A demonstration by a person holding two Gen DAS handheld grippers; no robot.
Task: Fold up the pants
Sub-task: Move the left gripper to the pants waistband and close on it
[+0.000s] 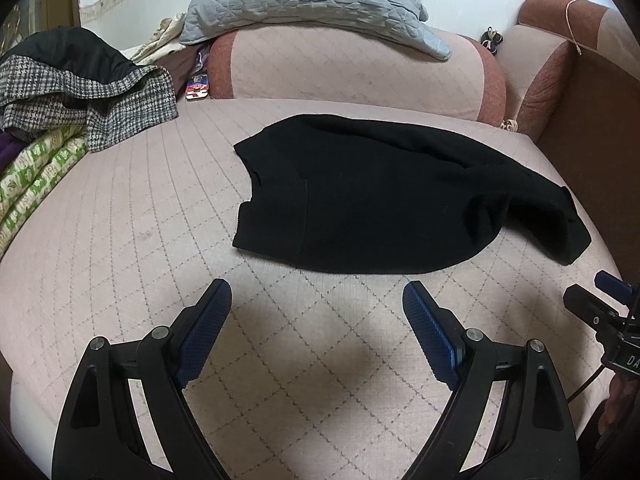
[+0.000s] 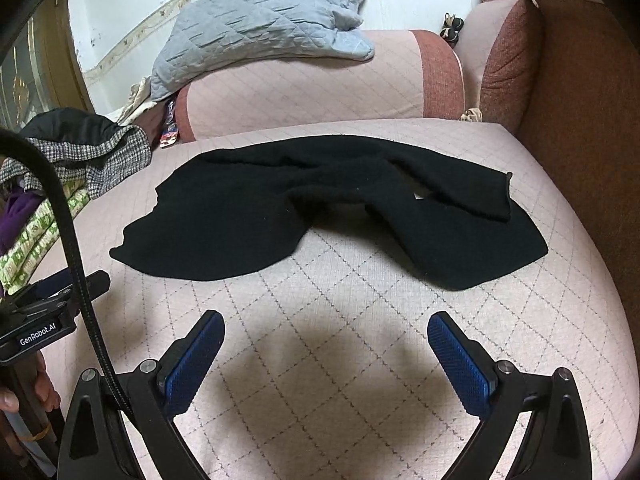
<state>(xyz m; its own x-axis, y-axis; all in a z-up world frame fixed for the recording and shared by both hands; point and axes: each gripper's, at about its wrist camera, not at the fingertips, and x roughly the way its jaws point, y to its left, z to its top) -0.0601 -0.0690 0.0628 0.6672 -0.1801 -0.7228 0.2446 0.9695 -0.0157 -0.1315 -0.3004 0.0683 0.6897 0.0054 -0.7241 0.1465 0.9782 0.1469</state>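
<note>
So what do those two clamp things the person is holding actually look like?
Both are alike. The left gripper and the right gripper each have two black, angular plastic arms with silver pivot bolts, ending in jaws faced with blue textured pads. A ribbed black cable curves down to the right one. The left one's body carries a white "GenRobot.AI" label.

The pants (image 2: 328,208) lie spread across the sofa seat (image 2: 340,340), and everything else sits around them. Behind the pants stands the back cushion (image 2: 304,84), with a quilted pillow (image 2: 256,28) resting on top of it. To the right of the pants rises the armrest (image 2: 512,60). To the left of the pants, at the seat's edge, is a pile of clothes (image 1: 80,92). In front of the pants, over bare seat, hover the left gripper (image 1: 316,320) and the right gripper (image 2: 326,352), fingers spread, apart from the pants.
</note>
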